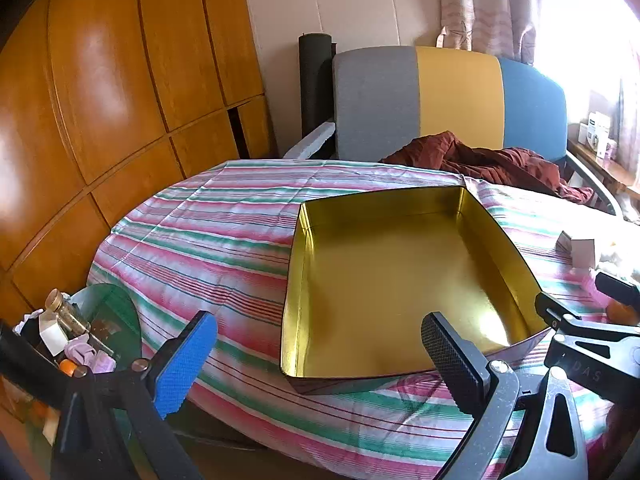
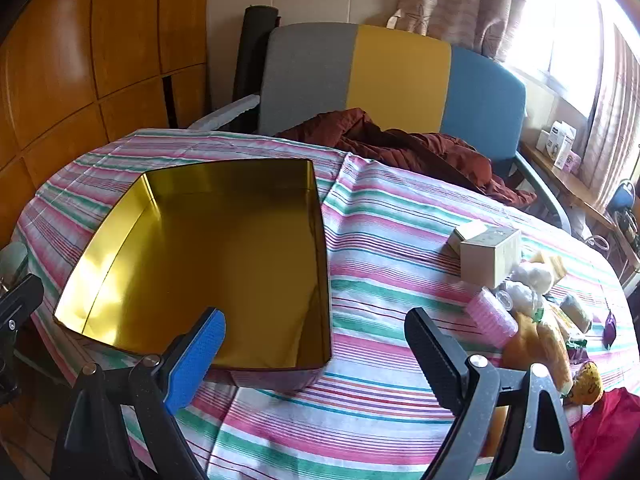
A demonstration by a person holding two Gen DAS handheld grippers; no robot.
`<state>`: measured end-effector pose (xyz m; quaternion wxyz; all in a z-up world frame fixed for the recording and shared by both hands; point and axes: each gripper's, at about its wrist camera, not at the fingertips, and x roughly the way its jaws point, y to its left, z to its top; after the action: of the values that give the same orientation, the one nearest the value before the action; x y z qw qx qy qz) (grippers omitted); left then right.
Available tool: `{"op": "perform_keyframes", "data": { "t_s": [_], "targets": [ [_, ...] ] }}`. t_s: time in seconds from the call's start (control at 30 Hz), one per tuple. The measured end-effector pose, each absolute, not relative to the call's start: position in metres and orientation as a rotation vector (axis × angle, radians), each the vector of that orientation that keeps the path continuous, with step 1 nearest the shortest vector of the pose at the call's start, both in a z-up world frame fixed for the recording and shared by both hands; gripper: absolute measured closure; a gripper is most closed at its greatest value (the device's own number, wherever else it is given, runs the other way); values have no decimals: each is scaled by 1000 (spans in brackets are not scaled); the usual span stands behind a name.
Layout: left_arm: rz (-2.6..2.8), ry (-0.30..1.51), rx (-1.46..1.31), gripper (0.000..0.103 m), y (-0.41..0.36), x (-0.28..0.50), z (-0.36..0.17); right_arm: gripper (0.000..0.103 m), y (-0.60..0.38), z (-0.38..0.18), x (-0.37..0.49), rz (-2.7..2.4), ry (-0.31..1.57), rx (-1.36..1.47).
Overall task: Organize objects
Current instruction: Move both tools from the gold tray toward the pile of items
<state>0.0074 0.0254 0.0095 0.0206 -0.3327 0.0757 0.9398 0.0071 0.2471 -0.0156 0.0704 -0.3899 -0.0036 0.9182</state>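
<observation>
An open gold tin box (image 1: 384,280) (image 2: 208,264) with nothing in it lies on the striped tablecloth (image 1: 216,232) (image 2: 392,272). My left gripper (image 1: 316,364) hovers open over the tin's near edge, nothing between its fingers. My right gripper (image 2: 316,354) hovers open at the tin's near right corner, also holding nothing; it shows at the right edge of the left wrist view (image 1: 592,332). A pile of small items lies to the right: a white carton (image 2: 490,254), a pink hair roller (image 2: 492,316), white pouches (image 2: 528,284) and yellow packets (image 2: 540,344).
A grey, yellow and blue chair (image 2: 396,80) with a dark red garment (image 2: 404,148) stands behind the table. Wooden cabinets (image 1: 100,120) fill the left. A glass side table (image 1: 104,316) with bottles sits low left. A window shelf (image 2: 560,148) holds boxes at right.
</observation>
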Motion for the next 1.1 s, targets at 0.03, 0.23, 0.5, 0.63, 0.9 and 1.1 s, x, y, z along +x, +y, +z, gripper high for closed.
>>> {"op": "perform_keyframes", "data": {
  "t_s": [0.03, 0.23, 0.5, 0.63, 0.9, 1.1],
  "targets": [
    [2914, 237, -1030, 0, 27, 8, 10, 10, 249, -16, 8, 2758, -5, -1172],
    [2881, 255, -1035, 0, 37, 7, 9, 10, 263, -18, 11, 2731, 27, -1172],
    [2831, 310, -1040, 0, 58, 6, 6, 10, 290, -19, 16, 2681, 74, -1154],
    [2803, 331, -1042, 0, 68, 5, 4, 10, 306, -20, 19, 2645, 103, -1143],
    [2765, 355, -1033, 0, 83, 5, 3, 10, 339, -18, 28, 2591, 142, -1112],
    [2687, 357, -1034, 0, 99, 3, 0, 10, 369, -12, 38, 2535, 178, -1090]
  ]
}}
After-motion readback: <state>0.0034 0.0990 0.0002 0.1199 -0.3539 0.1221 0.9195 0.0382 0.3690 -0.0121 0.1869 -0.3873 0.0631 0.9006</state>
